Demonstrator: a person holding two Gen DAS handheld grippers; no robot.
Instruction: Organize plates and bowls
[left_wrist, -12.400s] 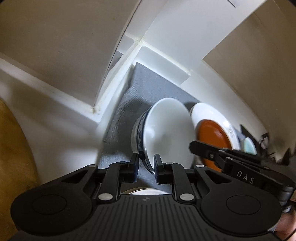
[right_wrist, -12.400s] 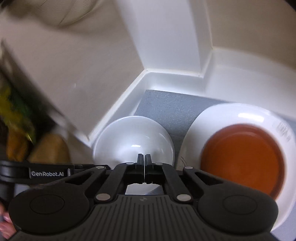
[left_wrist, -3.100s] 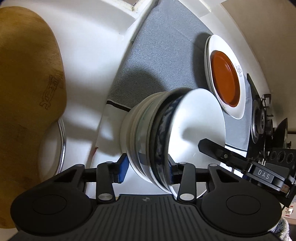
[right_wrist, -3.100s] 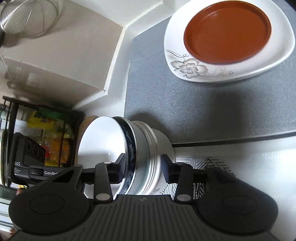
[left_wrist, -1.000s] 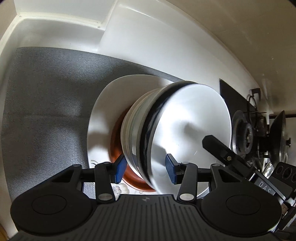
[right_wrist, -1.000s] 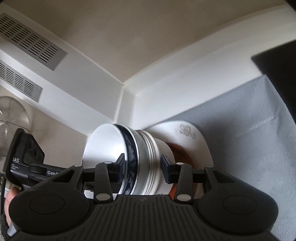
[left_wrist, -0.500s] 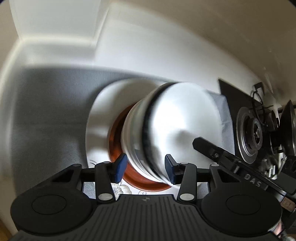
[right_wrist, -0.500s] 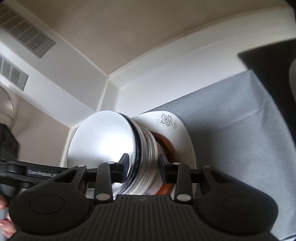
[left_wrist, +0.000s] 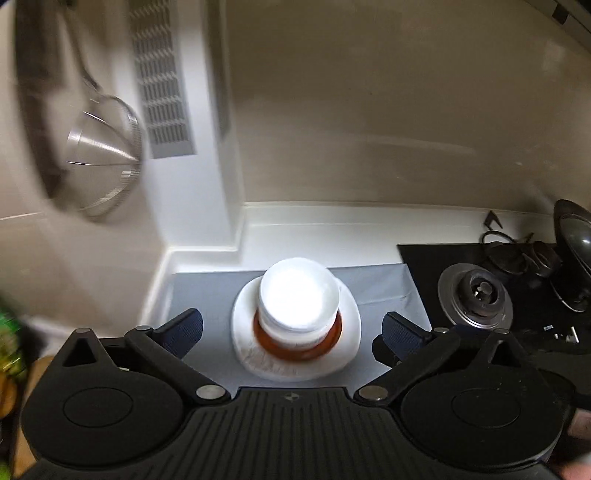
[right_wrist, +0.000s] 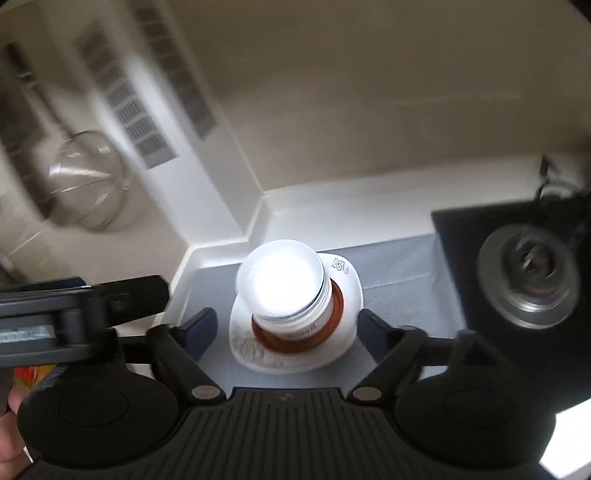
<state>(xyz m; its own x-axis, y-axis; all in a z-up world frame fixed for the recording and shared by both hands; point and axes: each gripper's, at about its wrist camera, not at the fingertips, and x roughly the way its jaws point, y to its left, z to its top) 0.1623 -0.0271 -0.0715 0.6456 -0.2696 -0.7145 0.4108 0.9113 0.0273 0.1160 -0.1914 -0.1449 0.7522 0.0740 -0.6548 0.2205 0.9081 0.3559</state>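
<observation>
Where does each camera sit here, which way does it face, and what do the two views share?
Left wrist: on the left gripper, angled down at the stacked bowls on the plate; its jaws are opening, nothing between them.
Right wrist: on the right gripper, same downward angle; jaws opening, empty; the left gripper and a hand at its left edge.
Shared: bowls, plate, grey mat, stove burner, hanging strainer.

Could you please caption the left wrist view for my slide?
Open left tool above stacked bowls on a plate.
</observation>
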